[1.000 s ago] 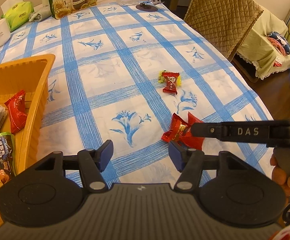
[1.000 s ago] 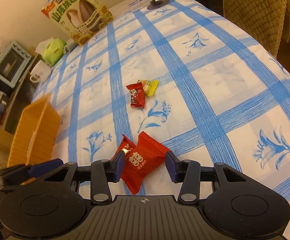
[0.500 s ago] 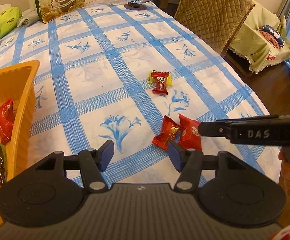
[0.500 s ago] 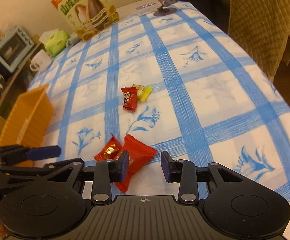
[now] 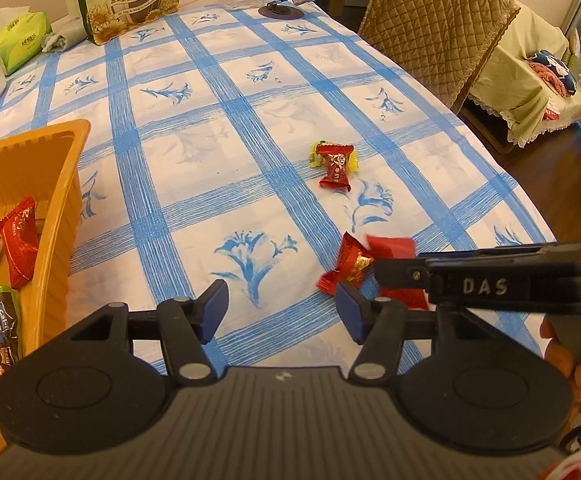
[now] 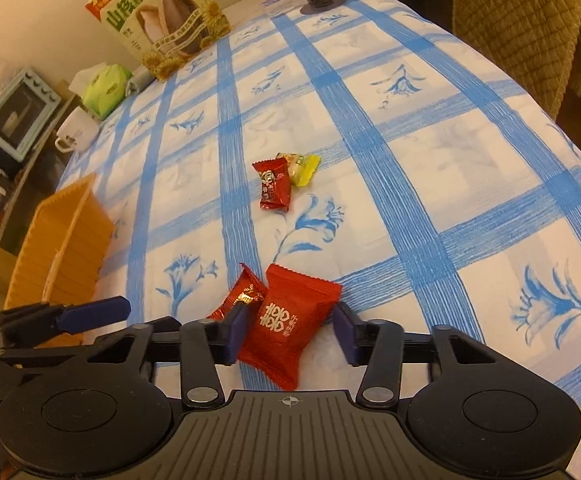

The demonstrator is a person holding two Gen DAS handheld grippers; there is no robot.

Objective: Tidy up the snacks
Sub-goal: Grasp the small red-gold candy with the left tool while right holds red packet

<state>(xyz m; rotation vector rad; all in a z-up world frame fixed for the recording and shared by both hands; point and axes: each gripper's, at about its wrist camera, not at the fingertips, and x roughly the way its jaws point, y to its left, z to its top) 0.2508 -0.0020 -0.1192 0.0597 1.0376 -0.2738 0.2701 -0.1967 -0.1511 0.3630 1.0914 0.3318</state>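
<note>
1. Some snacks are already in the orange basket (image 5: 56,184) at the left edge of the tabletop (image 5: 218,128). I can see a red pack and a dark bar in it.
2. Four snacks are not put away yet. A small red candy (image 6: 275,190) lies on a yellow candy (image 6: 302,166) in the middle of the cloth. Closer in, a shiny red candy (image 6: 242,294) lies touching the big red snack pack (image 6: 290,320).
3. So the job looks about half done, I think.
4. The right gripper (image 6: 288,334) points down at the big red snack pack. The pack sits between its jaws, and they are closing on it. The left jaw looks like it touches the pack, but the right jaw is not pressing it yet. The pack is not lifted yet.
5. The left gripper (image 5: 282,310) hangs over bare cloth next to the basket. It is half open and holds nothing.
6. A person's hand (image 5: 562,354) holds the right gripper's handle.
</note>
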